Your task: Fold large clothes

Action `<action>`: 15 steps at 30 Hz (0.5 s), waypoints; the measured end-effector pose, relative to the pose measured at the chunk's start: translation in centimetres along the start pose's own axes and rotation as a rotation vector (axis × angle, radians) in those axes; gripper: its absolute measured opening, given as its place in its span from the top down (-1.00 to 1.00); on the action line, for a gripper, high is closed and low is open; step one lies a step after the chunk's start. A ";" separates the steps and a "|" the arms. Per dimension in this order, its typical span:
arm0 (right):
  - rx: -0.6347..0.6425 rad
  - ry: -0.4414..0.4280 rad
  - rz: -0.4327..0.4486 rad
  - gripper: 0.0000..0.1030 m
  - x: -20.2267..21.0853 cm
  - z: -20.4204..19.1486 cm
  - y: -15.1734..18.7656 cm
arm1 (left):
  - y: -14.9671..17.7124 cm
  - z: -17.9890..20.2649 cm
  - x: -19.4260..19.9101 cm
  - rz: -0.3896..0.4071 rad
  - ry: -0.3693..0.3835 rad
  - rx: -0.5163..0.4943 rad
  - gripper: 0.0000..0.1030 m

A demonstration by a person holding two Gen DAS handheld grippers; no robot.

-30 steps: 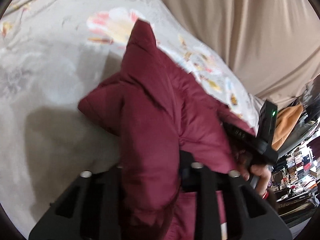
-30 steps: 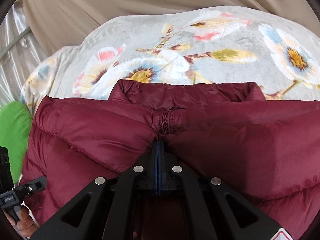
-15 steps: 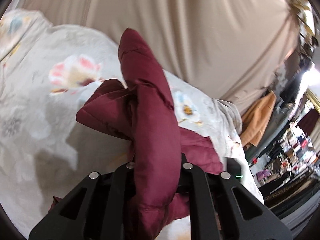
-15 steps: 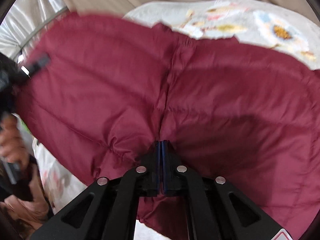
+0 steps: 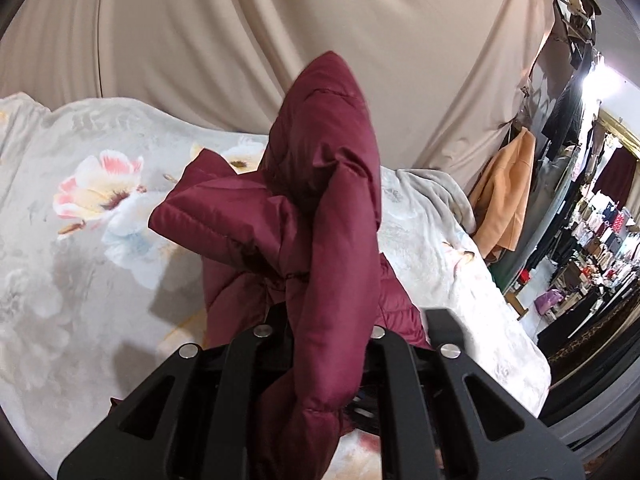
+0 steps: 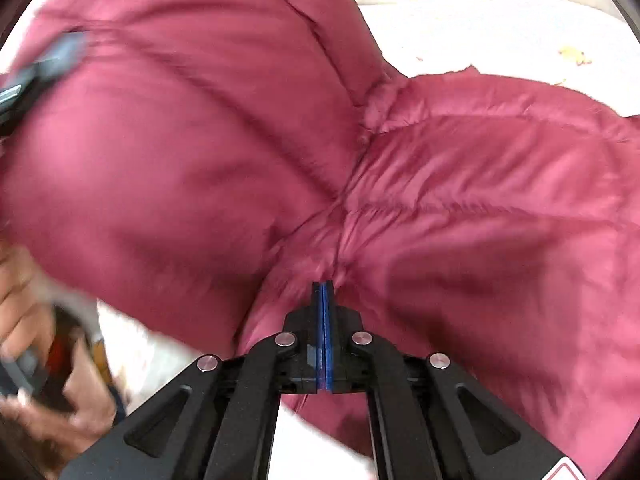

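Both grippers hold one maroon puffer jacket (image 5: 320,216). Left gripper (image 5: 320,344): jaws have just been closing, now clamped on a thick padded fold that rises to a peak in front of the beige curtain (image 5: 240,32). Right gripper (image 6: 323,292): blue-edged fingers pinched tight on quilted fabric at a seam, jacket ballooning across that view. Below it lies the floral blanket (image 5: 80,200). Orange garment (image 5: 508,196) hangs at right.
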State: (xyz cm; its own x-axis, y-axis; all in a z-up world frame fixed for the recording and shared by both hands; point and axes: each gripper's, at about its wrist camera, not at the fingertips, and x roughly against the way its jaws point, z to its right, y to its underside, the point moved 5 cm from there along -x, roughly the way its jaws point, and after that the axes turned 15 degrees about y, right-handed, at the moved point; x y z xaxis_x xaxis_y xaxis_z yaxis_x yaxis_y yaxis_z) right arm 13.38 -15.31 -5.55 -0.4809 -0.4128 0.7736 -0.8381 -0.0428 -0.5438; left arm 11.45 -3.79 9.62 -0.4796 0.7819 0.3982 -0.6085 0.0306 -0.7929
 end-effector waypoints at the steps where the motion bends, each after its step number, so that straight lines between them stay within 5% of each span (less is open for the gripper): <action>1: -0.001 -0.037 -0.018 0.97 0.2 -0.2 0.7 | 0.0 0.1 -0.1 -0.002 -0.004 0.000 0.78; 9: -0.015 -0.100 -0.126 0.98 -4.1 -0.9 2.8 | 0.2 2.4 -2.3 -0.030 0.006 -0.020 0.78; 15: -0.102 -0.188 -0.145 1.00 -5.6 0.5 2.4 | 1.4 6.0 -7.5 -0.115 0.020 -0.084 0.78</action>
State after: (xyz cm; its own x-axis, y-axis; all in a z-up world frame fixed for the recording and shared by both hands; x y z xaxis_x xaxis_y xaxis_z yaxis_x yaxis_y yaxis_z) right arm 14.18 -13.53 -11.32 -0.3055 -0.5711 0.7620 -0.9212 -0.0254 -0.3884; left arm 10.38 -13.40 8.26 -0.3966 0.7822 0.4805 -0.6037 0.1720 -0.7784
